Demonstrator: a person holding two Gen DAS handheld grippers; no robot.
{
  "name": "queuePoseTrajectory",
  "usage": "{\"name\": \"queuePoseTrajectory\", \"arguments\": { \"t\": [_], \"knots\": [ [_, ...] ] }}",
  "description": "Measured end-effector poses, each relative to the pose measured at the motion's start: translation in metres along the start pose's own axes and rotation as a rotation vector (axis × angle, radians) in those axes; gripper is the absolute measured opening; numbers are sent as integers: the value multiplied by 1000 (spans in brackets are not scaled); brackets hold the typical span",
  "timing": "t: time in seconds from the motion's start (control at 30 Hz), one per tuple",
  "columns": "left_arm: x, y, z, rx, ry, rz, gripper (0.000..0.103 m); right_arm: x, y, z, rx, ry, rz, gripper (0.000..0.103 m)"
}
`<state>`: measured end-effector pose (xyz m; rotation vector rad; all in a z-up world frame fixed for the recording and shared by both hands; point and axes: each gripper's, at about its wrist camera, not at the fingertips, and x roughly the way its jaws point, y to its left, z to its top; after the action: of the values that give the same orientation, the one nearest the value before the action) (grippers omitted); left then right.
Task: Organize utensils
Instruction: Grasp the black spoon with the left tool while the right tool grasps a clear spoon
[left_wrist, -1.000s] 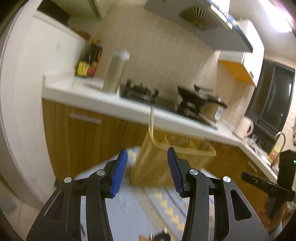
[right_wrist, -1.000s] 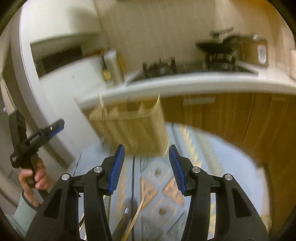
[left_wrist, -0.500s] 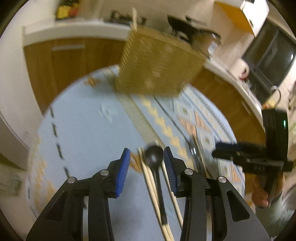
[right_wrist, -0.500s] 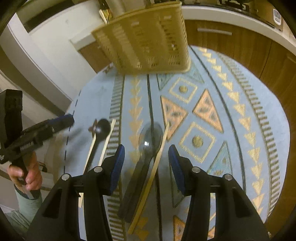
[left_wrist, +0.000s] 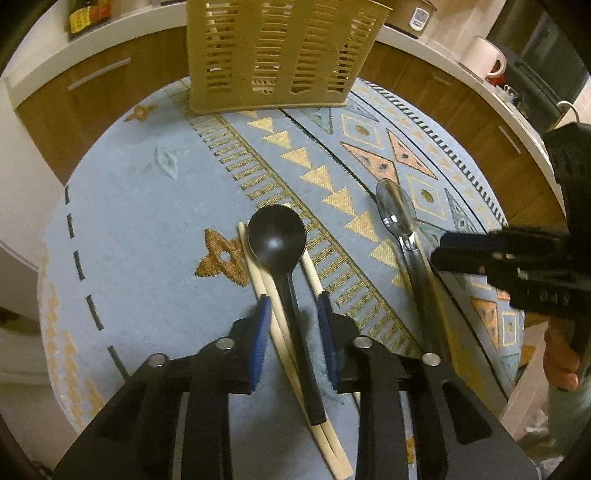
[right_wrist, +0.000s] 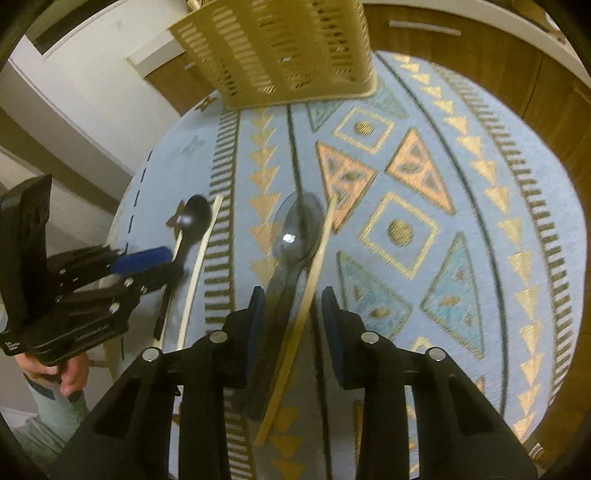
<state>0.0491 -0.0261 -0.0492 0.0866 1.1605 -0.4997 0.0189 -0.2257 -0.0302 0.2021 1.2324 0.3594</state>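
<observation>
Patterned blue cloth (left_wrist: 147, 229) under slotted basket (left_wrist: 273, 55), black spoon (left_wrist: 277, 240), clear spoon (left_wrist: 395, 206), chopsticks (left_wrist: 280, 332).

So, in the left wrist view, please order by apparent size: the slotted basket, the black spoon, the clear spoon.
1. Slotted basket, clearly largest.
2. Black spoon.
3. Clear spoon.
The spoons look close in size; the black one lies nearer the camera, so their order is unsure.

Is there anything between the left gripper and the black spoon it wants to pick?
Nothing blocks it. The left gripper already straddles the black spoon, its jaws closing in. But wooden chopsticks lie alongside the handle, between the jaws too.
</observation>
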Motion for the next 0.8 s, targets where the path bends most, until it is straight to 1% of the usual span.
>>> {"name": "queuePoseTrajectory", "arguments": {
  "t": [0.1,0.17,0.2,0.27,0.33,0.47,0.7,0.8],
  "knots": [
    [1,-4,3,16,1,41,6,1,7,-1,-23,0,-8,22],
    [0,-6,2,20,-6,53,5,3,13,1,-34,5,-7,21],
    [-1,-5,1,13,-14,51,5,5,17,1,-44,13,-3,18],
    [-2,-3,0,-2,-27,39,4,8,22,2,-58,19,-11,18],
    [-3,-1,-1,-14,-38,24,4,14,27,4,-62,28,-42,18],
    [-10,3,-5,-33,-65,1,4,21,31,8,-63,46,-57,18],
    [-26,16,-6,-59,-119,-30,4,33,51,15,-90,93,-181,18],
    [-30,21,-7,-65,-133,-42,4,37,56,15,-97,117,-212,18]
  ]
}}
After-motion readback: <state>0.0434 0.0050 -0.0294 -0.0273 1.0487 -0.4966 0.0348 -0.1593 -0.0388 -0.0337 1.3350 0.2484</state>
